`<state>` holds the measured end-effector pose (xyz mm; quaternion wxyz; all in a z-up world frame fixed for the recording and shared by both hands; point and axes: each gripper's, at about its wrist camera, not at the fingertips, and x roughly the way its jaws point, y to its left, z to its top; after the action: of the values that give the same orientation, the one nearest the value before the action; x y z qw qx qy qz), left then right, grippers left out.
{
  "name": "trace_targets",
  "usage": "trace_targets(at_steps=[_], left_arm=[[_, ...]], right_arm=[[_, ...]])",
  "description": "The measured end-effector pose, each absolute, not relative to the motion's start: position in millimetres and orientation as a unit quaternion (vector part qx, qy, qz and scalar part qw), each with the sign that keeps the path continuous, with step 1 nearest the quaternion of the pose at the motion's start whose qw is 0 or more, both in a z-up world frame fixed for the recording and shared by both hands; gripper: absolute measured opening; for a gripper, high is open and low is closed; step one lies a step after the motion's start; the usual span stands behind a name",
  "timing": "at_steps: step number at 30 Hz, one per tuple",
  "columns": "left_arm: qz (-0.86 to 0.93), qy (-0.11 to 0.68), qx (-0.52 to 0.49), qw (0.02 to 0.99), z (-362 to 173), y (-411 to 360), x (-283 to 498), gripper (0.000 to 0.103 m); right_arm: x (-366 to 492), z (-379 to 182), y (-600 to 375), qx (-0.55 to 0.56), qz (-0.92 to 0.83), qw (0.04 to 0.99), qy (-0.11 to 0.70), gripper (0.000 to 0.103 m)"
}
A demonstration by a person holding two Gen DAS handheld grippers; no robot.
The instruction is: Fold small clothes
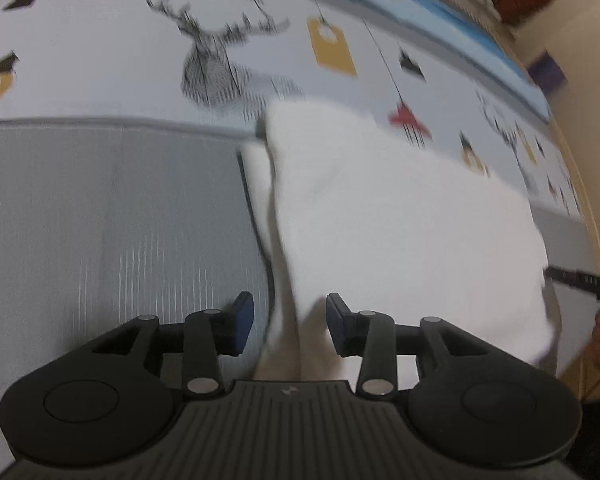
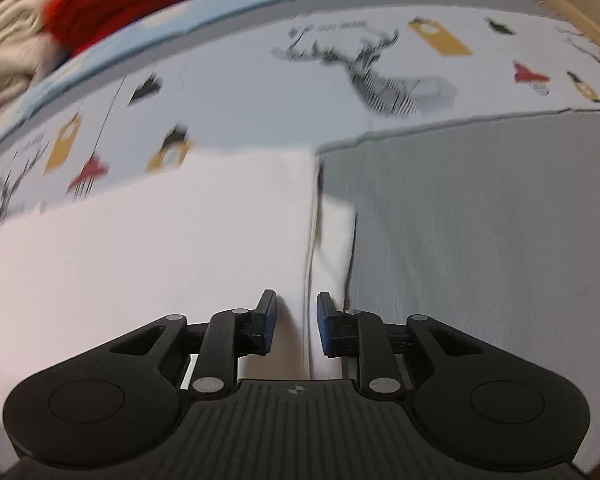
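Nearest the left wrist camera, the left gripper stands with its blue pads spread apart, and the near left edge of the white garment runs up between them without either pad visibly pressing on it. The right gripper is likewise parted, more narrowly; the garment's right-hand fold edge lies between its pads, and no pinch is visible there either. The garment lies flat on the grey sheet, its far edge reaching onto the reindeer-print cover. It stretches sideways between the two tools, so its long axis runs left to right, with one gripper at each short end. Both tools point steeply down at the near edge. A further fold would therefore, I judge, carry that near edge away toward the printed band, or one end over the other; each hand is equally close to its own end. The frames are blurred, so fine creases cannot be read.
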<state>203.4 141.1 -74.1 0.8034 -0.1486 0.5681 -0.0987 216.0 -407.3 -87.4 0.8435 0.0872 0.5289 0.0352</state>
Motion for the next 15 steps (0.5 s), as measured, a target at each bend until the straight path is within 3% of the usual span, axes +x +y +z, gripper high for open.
trace_targets(at_steps=[5, 8, 9, 11, 13, 15], left_arm=[[-0.161, 0.592, -0.087, 0.785, -83, 121, 175, 0.041], [-0.171, 0.606, -0.043, 0.776, -91, 112, 158, 0.023], [-0.169, 0.607, -0.034, 0.776, -92, 112, 155, 0.012], [-0.165, 0.602, -0.036, 0.781, -87, 116, 152, 0.007], [-0.170, 0.594, -0.053, 0.784, -79, 123, 150, 0.005], [-0.168, 0.606, -0.049, 0.776, -82, 125, 145, 0.005]], right_arm=[[179, -90, -403, 0.054, 0.069, 0.825, 0.559, 0.024], [166, -93, -407, 0.057, 0.070, 0.805, 0.586, 0.027], [163, -95, -408, 0.056, 0.068, 0.798, 0.597, 0.027], [156, -94, -408, 0.040, 0.071, 0.794, 0.602, 0.027], [152, -92, -408, 0.038, 0.080, 0.796, 0.599, 0.005], [151, -91, -412, 0.048, 0.085, 0.793, 0.601, 0.004]])
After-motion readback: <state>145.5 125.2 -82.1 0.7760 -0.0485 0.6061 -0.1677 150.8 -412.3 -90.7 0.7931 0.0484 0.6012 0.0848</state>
